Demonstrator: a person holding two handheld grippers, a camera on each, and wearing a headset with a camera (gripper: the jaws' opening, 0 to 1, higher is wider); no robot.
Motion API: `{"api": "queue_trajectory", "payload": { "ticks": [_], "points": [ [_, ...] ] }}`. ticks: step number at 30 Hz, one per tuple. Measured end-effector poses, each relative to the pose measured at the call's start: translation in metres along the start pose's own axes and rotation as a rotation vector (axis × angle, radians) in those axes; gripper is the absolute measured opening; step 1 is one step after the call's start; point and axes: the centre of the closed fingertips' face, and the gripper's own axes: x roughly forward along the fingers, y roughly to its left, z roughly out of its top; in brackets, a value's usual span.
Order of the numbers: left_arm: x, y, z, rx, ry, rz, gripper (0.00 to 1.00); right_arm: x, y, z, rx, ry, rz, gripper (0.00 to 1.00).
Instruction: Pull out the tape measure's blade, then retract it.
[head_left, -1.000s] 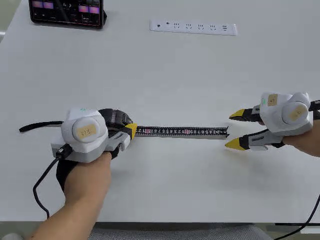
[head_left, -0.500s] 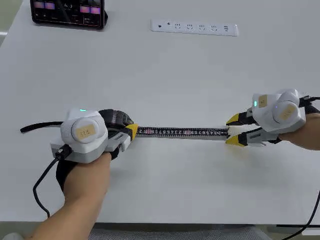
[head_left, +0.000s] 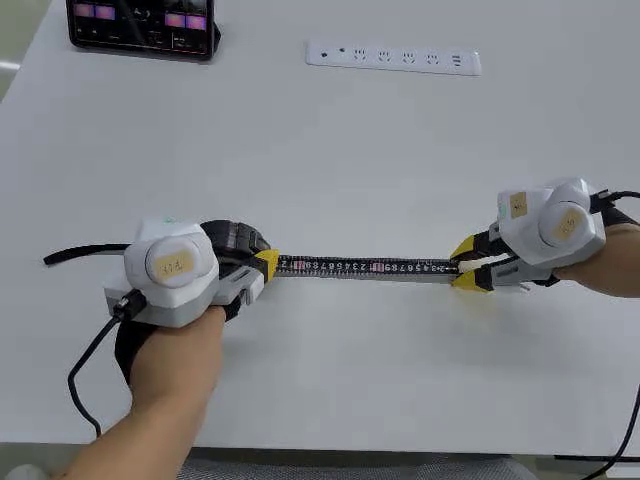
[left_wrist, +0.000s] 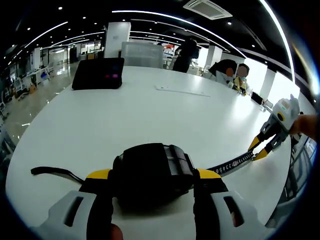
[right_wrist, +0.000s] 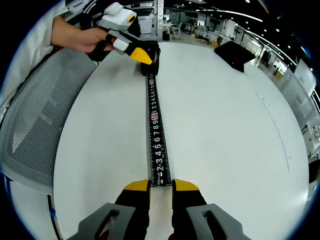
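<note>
The tape measure's blade (right_wrist: 157, 145) is showing white numerals on black. In the right gripper view, the digits 2 to 9 are running away from the right tongs (right_wrist: 161, 186). A red mark is following them, then smaller digits that are blurring out farther from those tongs. Tan stickers (head_left: 172, 264) on both gripper bodies are carrying handwriting too small to read.

The left gripper (head_left: 256, 262) and the right gripper (head_left: 466, 264) each had a rounded white body with a tan sticker (head_left: 172, 264), dark grey jaws capped in yellow, and a trailing black cable (head_left: 85, 365), while a black strap (head_left: 125, 345) wrapped the left wrist.
</note>
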Motion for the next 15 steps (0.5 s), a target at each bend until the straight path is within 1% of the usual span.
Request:
{"api": "queue_trajectory", "payload": {
  "ticks": [6,15],
  "points": [
    [0.0013,0.0006,-0.0005,-0.016,0.0,0.0,0.62,0.0,-0.0001,0.0003,-0.01,0.007,0.0,0.12],
    [0.0005,0.0001,0.0001,-0.02,-0.007,-0.003,0.62,-0.0001,-0.0002,0.0002,-0.009,0.015,-0.003,0.12]
  ]
}}
